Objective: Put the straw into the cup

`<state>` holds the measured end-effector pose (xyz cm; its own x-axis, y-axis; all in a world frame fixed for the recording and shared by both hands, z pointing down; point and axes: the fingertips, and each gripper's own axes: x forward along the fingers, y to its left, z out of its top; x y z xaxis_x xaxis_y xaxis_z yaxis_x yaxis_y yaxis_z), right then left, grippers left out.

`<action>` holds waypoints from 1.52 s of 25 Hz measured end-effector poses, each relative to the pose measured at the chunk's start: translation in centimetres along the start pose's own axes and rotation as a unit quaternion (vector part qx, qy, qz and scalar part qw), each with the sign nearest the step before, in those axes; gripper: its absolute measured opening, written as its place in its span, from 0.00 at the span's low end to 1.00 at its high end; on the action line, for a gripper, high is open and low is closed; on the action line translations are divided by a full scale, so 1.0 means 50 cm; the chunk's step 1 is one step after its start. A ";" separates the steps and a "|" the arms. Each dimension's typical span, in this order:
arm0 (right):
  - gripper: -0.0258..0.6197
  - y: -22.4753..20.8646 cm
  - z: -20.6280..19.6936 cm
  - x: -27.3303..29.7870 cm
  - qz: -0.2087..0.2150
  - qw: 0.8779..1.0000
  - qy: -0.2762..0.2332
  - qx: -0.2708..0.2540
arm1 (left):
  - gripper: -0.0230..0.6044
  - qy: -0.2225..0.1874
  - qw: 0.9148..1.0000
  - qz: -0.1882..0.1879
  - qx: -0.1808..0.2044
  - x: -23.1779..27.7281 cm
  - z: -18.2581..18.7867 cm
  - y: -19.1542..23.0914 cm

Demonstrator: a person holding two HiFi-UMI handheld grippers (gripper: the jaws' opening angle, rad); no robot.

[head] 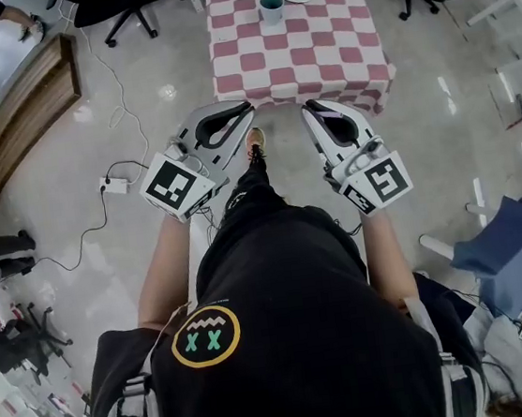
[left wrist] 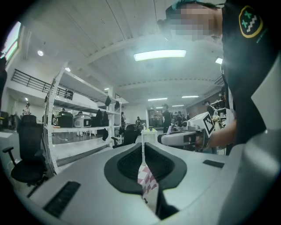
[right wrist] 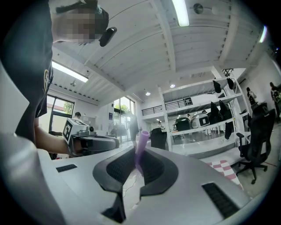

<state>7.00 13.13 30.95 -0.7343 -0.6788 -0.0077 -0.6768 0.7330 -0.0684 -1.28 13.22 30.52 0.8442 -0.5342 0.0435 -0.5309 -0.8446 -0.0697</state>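
Cup [head: 271, 7] was seen on checked table [head: 318, 54], well ahead of left gripper [head: 247, 110] and right gripper [head: 308, 108], left gripper view, jaws closed on nothing, right gripper view, purple straw [right wrist: 140, 151] was clamped between jaws, end protruding past them

The left forearm [head: 159, 274] and right forearm [head: 387, 255] reach forward side by side, each tool held level. The left tool [head: 247, 110] has its jaws together, empty. The right tool [head: 309, 108] pinches a purple straw [right wrist: 140, 149] that stands upright between its jaws.
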 end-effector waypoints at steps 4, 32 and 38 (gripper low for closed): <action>0.13 -0.036 -0.016 0.034 -0.003 1.000 0.005 0.002 | 0.09 0.000 1.000 -0.002 -0.004 0.026 -0.019 0.043; 0.13 -0.342 -0.033 0.396 -0.055 0.997 0.038 0.028 | 0.09 -0.002 0.998 -0.048 -0.037 0.234 -0.084 0.466; 0.13 -0.388 -0.034 0.453 -0.068 0.996 0.039 0.031 | 0.09 -0.003 0.997 -0.058 -0.041 0.262 -0.100 0.522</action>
<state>3.42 -16.37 33.82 -0.6402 -0.7636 0.0839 -0.7670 0.6294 -0.1244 -4.48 -16.00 34.25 0.9003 -0.4335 0.0403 -0.4344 -0.9006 0.0174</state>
